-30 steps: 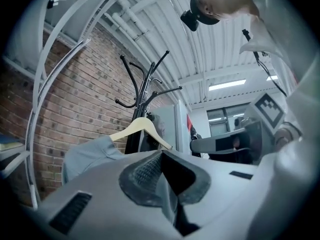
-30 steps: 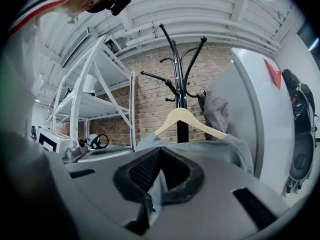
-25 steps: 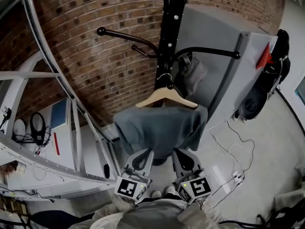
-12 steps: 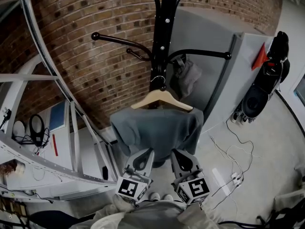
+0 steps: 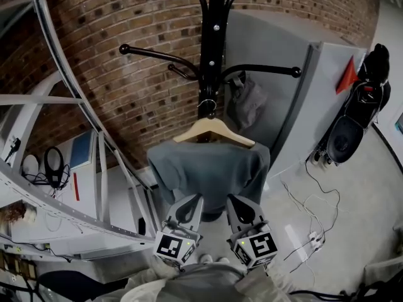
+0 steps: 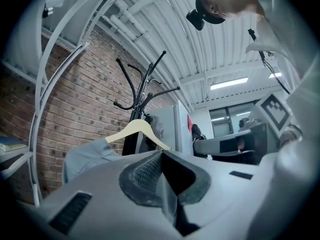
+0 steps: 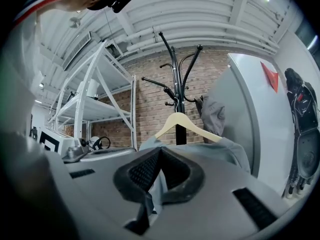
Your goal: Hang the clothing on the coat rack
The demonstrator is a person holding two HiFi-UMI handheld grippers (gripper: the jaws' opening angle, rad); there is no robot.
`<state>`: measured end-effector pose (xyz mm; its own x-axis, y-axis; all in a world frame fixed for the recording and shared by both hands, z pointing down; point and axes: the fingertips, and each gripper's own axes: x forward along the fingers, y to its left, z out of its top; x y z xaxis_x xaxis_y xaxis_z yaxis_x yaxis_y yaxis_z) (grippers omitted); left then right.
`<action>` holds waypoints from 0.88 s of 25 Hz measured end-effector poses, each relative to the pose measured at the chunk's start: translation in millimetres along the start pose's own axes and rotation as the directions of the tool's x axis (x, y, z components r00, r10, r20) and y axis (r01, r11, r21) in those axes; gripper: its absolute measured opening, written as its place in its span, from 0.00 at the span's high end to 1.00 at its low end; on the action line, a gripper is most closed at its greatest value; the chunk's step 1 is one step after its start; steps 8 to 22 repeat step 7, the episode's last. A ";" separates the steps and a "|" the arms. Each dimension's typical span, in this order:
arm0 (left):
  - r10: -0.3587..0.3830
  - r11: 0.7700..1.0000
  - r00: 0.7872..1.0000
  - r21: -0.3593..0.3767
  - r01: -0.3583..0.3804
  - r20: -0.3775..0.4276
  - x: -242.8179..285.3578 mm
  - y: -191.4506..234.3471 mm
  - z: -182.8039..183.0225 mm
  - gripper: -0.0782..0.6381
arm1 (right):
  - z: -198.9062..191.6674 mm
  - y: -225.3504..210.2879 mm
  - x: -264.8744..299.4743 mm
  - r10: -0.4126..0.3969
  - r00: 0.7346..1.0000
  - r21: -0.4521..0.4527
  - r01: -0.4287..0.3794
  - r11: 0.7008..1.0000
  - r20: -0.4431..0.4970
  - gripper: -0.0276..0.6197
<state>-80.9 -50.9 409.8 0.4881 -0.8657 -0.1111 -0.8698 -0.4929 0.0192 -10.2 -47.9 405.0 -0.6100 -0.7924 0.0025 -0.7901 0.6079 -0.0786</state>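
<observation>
At the far left stands white metal shelving (image 5: 44, 99), with a black headset (image 5: 53, 168) and loose cords on one shelf. A blue panel and a red strip sit beside them, and any print there is too small to read. Behind everything runs a red brick wall (image 5: 126, 17).

Low in the middle, the left gripper (image 5: 191, 200) reaches up to the lower hem of the grey garment (image 5: 208, 175). Its jaws are pressed together, with a thin pale fold of the cloth nipped between the pads (image 6: 145, 171). Its cube (image 5: 173, 247) bears a black-and-white square marker, not lettering.

The garment is draped over a pale wooden hanger (image 5: 214, 129). The hanger's hook hangs at the pole of the black coat rack (image 5: 211, 43), below its curved arms.

Just beside the left gripper, the right gripper (image 5: 238, 200) is closed on the same hem, and a strip of bluish cloth hangs down between its pads (image 7: 142, 171). Its cube (image 5: 258, 247) shows another square marker.

A second grey cloth (image 5: 249, 102) hangs from the rack's right arm. Behind it stands a tall grey cabinet (image 5: 283, 43) with a plain red triangle (image 5: 348, 75) near its corner.

A black bag-like thing (image 5: 349, 134) hangs further right. Thin white cables (image 5: 308, 200) and a power strip (image 5: 299, 241) lie on the pale grey floor (image 5: 352, 219). The gripper views show a white ribbed ceiling (image 7: 200, 14) overhead.
</observation>
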 end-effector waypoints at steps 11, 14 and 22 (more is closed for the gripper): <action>0.024 0.999 0.999 -0.040 -0.023 0.034 1.4 -1.5 8.1 0.88 | -1.0 -7.3 -5.4 -0.001 1.000 0.006 0.001 1.000 -0.002 0.92; 0.024 0.999 0.999 -0.040 -0.023 0.034 1.4 -1.5 8.1 0.88 | -1.0 -7.3 -5.4 -0.001 1.000 0.006 0.001 1.000 -0.002 0.92; 0.024 0.999 0.999 -0.040 -0.023 0.034 1.4 -1.5 8.1 0.88 | -1.0 -7.3 -5.4 -0.001 1.000 0.006 0.001 1.000 -0.002 0.92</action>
